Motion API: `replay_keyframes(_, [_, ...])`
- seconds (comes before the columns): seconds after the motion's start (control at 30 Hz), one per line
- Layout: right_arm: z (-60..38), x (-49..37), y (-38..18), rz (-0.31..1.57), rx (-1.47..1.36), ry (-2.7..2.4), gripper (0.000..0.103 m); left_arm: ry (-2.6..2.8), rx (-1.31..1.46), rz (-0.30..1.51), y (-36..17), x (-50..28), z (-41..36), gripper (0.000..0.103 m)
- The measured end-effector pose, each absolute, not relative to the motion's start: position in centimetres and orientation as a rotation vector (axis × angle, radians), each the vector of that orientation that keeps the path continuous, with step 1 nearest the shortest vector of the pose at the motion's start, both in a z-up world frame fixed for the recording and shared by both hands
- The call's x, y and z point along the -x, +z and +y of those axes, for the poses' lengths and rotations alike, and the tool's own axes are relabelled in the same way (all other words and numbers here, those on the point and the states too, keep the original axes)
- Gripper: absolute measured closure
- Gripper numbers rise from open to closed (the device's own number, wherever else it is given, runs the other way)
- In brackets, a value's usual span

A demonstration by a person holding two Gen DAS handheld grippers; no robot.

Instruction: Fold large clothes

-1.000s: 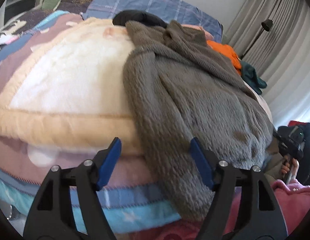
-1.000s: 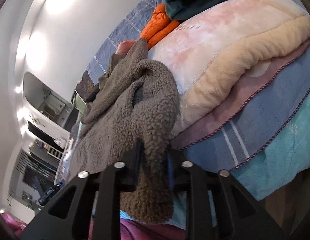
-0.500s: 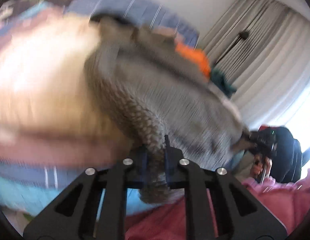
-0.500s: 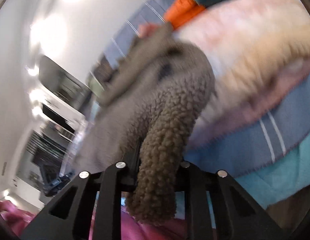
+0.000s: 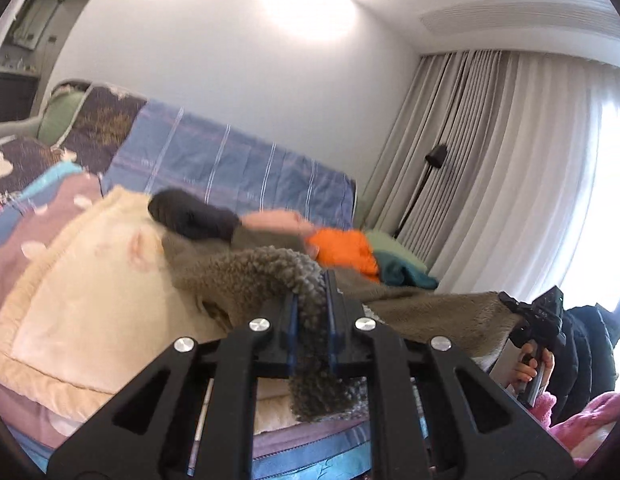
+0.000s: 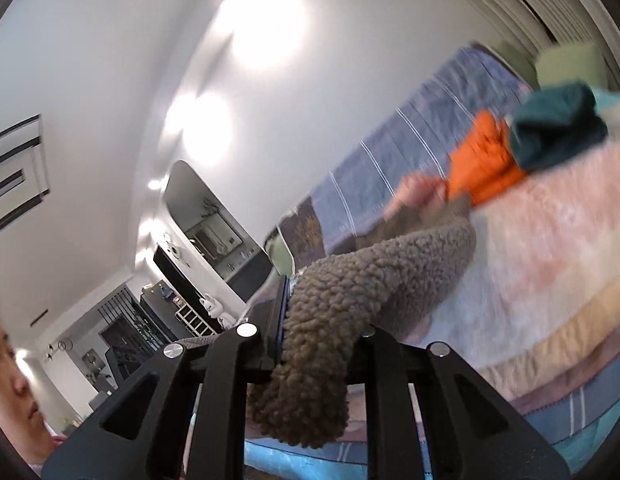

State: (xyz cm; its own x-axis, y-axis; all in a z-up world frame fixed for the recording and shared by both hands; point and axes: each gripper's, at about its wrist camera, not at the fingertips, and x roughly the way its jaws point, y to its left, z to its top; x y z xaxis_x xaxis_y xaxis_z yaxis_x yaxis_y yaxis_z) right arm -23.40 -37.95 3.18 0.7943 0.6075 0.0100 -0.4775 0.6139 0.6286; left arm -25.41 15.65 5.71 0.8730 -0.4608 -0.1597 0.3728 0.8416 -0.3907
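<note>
A second ago your left tongs stood spread in front of the grey-brown fleece jacket draped down the bed's edge; now they are clenched on a fold of it, the hem hanging below the blue pads. Your right tongs stay clamped on another thick, curly roll of the same jacket, as before. Both views have swung up toward the white wall, and the jacket is lifted, stretched nearly level across the bed between your two grips. Its pile is nubby and looped; the cream blanket beneath looks soft and plush. Behind lie a puffy orange garment, a teal one and a black bundle.
</note>
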Motion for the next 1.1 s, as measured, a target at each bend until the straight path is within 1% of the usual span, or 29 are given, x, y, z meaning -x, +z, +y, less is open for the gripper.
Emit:
replay_keyframes(0.07, [-38.1, 24.8, 4.3, 0.169, -0.626, 0.621, 0.087, -0.44, 0.349, 0.197, 7.0, 27.5, 16.2, 0.092])
replay_keyframes(0.17, [-38.1, 25.6, 4.7, 0.149, -0.574, 0.593, 0.087, -0.442, 0.321, 0.173, 7.9, 28.2, 16.4, 0.091])
replay_keyframes(0.33, [-38.2, 21.1, 2.2, 0.255, -0.617, 0.529, 0.086, -0.42, 0.348, 0.284, 6.3, 23.9, 16.0, 0.091])
replay_keyframes(0.43, [-38.4, 18.1, 1.1, 0.284, -0.667, 0.511, 0.086, -0.398, 0.383, 0.329, 5.4, 21.0, 16.3, 0.091])
replay_keyframes(0.6, [-37.5, 13.5, 1.8, 0.289, -0.675, 0.505, 0.085, -0.38, 0.396, 0.335, 5.7, 17.0, 16.7, 0.09])
replay_keyframes(0.77, [-36.3, 7.1, 2.9, 0.324, -0.675, 0.467, 0.085, -0.339, 0.383, 0.359, 6.4, 11.2, 17.0, 0.09])
replay_keyframes(0.9, [-35.9, 1.6, 2.6, 0.363, -0.657, 0.375, 0.083, -0.314, 0.382, 0.389, 6.2, 5.5, 17.6, 0.09])
replay_keyframes(1.03, [-34.9, -5.9, 0.1, 0.464, -0.621, 0.295, 0.081, -0.257, 0.376, 0.468, 3.7, -2.2, 17.8, 0.09])
replay_keyframes(1.1, [-34.3, -10.6, -3.1, 0.57, -0.586, 0.244, 0.076, -0.185, 0.301, 0.526, 0.8, -6.9, 17.0, 0.088])
